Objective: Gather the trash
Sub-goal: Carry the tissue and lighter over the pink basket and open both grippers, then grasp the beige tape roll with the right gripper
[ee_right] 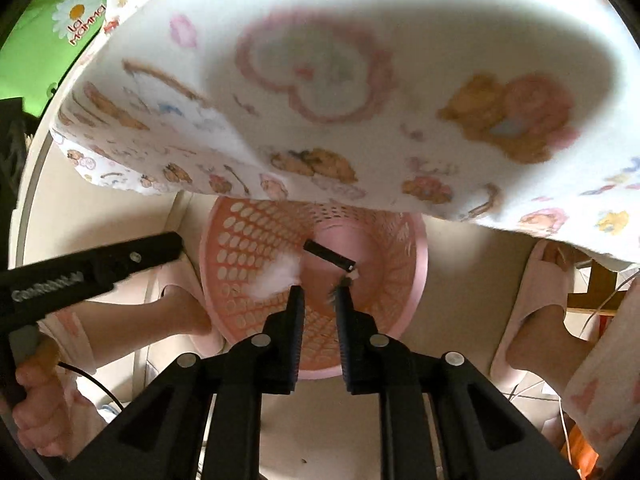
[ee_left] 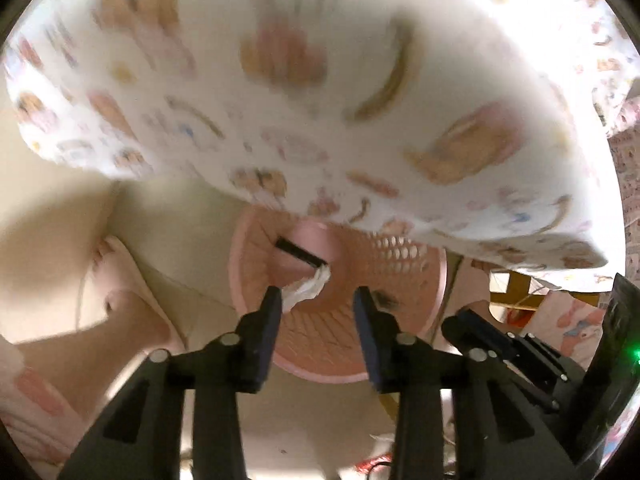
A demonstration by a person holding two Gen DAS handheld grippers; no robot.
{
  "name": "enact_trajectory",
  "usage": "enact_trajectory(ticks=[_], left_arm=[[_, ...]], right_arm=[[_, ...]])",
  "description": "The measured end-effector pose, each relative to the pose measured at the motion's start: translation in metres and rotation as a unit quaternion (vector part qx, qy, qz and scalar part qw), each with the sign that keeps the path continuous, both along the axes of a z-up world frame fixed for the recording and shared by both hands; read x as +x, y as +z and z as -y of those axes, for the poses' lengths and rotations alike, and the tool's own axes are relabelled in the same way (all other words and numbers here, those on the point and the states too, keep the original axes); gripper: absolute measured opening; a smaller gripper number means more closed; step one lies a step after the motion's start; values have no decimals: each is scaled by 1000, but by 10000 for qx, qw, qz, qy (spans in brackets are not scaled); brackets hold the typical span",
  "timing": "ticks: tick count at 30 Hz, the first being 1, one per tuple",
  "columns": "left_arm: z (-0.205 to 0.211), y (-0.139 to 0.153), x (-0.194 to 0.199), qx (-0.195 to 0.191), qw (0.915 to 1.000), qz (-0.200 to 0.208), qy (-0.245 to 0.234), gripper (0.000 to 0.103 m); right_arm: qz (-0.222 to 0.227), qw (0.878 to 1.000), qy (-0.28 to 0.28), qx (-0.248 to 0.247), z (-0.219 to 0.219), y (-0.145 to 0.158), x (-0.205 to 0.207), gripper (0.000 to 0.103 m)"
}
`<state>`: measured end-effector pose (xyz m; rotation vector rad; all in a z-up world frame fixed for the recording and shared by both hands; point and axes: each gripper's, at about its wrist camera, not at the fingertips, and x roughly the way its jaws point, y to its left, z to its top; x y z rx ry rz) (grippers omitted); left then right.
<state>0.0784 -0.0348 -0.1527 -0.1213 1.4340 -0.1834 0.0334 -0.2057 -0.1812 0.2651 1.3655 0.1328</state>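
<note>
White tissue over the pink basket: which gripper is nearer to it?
Left. The white tissue sits between the left gripper's open jaws, against one fingertip. The right gripper is off to the side, with the tissue outside its jaws.

Cartoon-print sheet (ee_right: 320, 92) (overhanging), pink slippers (ee_right: 540, 280)

A home, likely a bedroom or living room. Told by a white cloth (ee_right: 328, 92) printed with cartoon bears and hearts draped over an edge at the far side, a pink perforated plastic basket (ee_right: 248, 240) standing on the pale tiled floor (ee_right: 460, 264) below it, pink slippers (ee_right: 536, 280) on a person's feet at left and right, and a green daisy-print fabric (ee_right: 48, 28) at far left.
</note>
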Motion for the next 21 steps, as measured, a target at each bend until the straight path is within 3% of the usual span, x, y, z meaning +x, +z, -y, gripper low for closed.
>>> enact_trajectory(ticks=[2,5,7,9,12,17,21], left_arm=[[-3,21,0,205,9989,433,-19,46],[-7,52,0,429,9933,1070,-51,59],[-11,74,-3,529,9869,1522,-90,59],[-16,87,-5,558,9820,1802,-80,62],[-22,103,-8,566,9758,2114,-1,67],[-19,114,-11,978,9644,2455,86,70],[-21,124,-17,764,9616,2635,-18,75]], right_arm=[[150,9999,-21,3,4,13,-3,29],[512,9986,-53,84,7,38,-6,41],[824,9965,-88,61,9,58,-8,52],[1206,9926,-74,-84,8,78,-11,52],[1678,9852,-12,-344,6,102,-17,53],[2484,9644,-350,-840,7,131,-25,66],[2772,9548,-355,-1009,11,146,-29,68]])
